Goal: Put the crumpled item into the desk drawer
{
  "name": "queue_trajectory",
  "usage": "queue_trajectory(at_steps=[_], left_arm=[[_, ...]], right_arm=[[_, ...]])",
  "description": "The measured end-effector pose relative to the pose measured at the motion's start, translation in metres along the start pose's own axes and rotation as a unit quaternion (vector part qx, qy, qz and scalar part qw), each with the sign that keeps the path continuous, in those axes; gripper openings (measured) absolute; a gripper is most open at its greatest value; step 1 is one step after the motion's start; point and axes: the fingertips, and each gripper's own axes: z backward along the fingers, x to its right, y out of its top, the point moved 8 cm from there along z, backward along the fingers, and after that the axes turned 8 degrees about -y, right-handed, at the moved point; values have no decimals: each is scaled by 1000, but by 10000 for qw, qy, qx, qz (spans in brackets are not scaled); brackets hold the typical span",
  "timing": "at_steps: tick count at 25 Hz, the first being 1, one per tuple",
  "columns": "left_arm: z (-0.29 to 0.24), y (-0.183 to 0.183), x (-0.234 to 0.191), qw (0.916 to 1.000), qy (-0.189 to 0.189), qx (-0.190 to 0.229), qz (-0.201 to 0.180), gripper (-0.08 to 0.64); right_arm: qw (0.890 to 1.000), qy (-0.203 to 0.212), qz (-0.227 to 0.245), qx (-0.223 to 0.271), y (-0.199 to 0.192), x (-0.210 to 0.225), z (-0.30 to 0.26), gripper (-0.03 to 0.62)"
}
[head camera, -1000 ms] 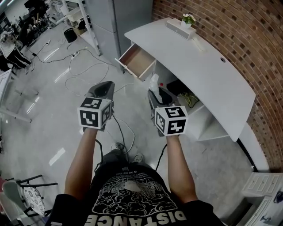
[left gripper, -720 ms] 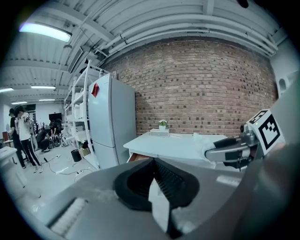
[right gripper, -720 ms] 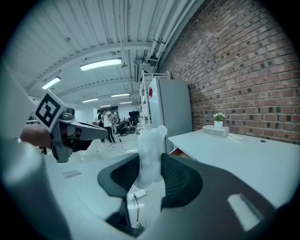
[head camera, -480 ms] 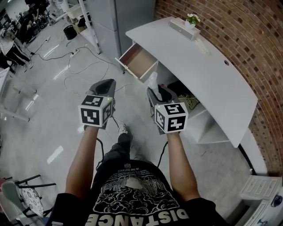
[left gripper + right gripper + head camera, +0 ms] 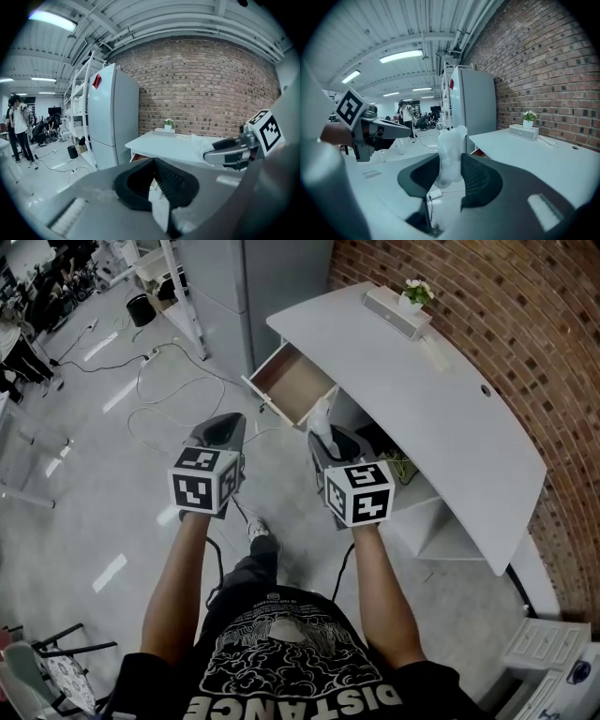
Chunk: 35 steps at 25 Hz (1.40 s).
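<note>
The crumpled item (image 5: 322, 414) is a white wad sticking up from my right gripper (image 5: 327, 434), which is shut on it. In the right gripper view the crumpled item (image 5: 450, 151) is pinched between the two dark pads of the right gripper (image 5: 451, 164). The desk drawer (image 5: 290, 381) stands pulled out of the white desk (image 5: 441, 399), just beyond and above the wad in the head view. My left gripper (image 5: 218, 427) hangs level with the right one, to its left over the floor, its tips together on nothing. The left gripper (image 5: 152, 162) points towards the drawer (image 5: 136, 158).
A grey fridge (image 5: 253, 282) stands left of the desk against the brick wall (image 5: 525, 324). Cables (image 5: 155, 381) lie across the floor. A small plant on a box (image 5: 401, 307) sits on the desk's far end. Shelves (image 5: 427, 507) sit under the desk. People (image 5: 18, 126) stand far off.
The person has stepped forward, one foot now showing below the grippers. Both grippers have come closer to the open drawer, the right still holding the wad.
</note>
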Motion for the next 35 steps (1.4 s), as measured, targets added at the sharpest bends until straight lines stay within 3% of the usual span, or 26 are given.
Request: queue_trajectory(at_steps=[22,35], left_arm=[[-78,34,-148,9994,-96,-121,318,-2],[-100,33,-201,9984,-160,-88,526,-2]], right_arm=[[9992,-38,117,-373,66,-3,-160,146],[9984,-87,169,-540,80,-15,-214,146]])
